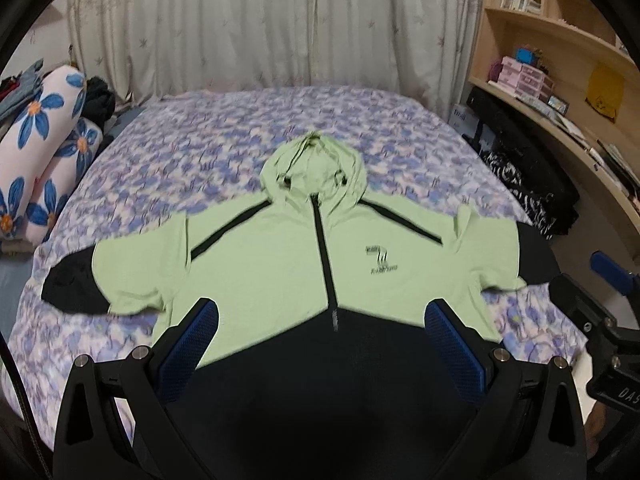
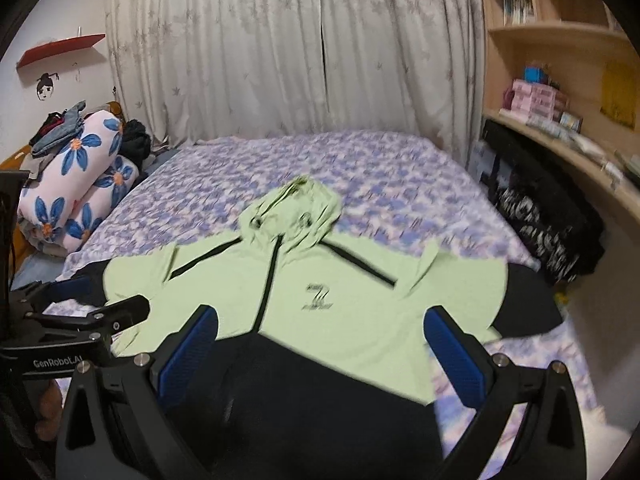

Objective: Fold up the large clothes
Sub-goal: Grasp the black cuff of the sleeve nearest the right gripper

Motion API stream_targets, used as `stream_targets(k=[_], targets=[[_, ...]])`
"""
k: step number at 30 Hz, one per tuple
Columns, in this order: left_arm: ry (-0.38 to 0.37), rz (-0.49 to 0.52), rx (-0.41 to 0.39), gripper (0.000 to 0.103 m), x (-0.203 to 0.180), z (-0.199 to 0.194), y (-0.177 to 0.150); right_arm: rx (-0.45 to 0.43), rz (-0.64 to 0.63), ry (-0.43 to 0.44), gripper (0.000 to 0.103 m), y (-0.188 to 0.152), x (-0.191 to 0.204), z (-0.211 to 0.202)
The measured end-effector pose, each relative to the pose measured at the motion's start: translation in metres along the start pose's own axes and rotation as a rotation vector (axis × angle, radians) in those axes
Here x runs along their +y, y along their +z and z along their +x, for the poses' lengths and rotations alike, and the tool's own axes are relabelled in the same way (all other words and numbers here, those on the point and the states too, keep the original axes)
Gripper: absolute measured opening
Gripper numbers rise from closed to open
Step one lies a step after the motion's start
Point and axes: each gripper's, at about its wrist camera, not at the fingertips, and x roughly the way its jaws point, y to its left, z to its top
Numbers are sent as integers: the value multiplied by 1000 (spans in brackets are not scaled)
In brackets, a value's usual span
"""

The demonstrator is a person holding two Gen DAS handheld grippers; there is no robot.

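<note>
A light green hooded jacket point(image 1: 280, 256) with a black zip, black lower panel and black cuffs lies spread flat, front up, on the bed point(image 1: 240, 132), hood toward the curtains and both sleeves out sideways. My left gripper point(image 1: 322, 332) hovers open over the black hem, nothing between its blue pads. In the right wrist view the same jacket point(image 2: 340, 300) lies ahead, and my right gripper point(image 2: 320, 340) is open above its lower right part. The left gripper point(image 2: 100, 320) shows at the left edge there; the right gripper's body point(image 1: 600, 320) shows at the right edge of the left wrist view.
Rolled flowered quilts point(image 1: 44, 152) and a pile of clothes sit at the bed's left end. Curtains point(image 1: 280, 20) hang behind the bed. A wooden shelf unit and curved desk point(image 1: 560, 92) stand to the right, with dark bags point(image 1: 532, 200) on the floor beside the bed.
</note>
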Motion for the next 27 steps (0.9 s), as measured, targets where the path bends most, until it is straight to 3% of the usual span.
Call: stream_targets(k=[6,12,17,21,27], targets=[[13,53,-48,102,-16,10,31,-44,-19,-89,103,25,-23,6],[-13,91,-49,102,-41,41,59,6,93,-133,103,34,-79,43],[-39,88,-41,102,-67,82,74,39,164,-194,103,26,-126,76],[-17,110,-49,102,-93,120,78,87,212,-217,103,14,-166,104],[-28,171,-68,102,-134,166,74,196,333,-196,103,-11,-227,145]])
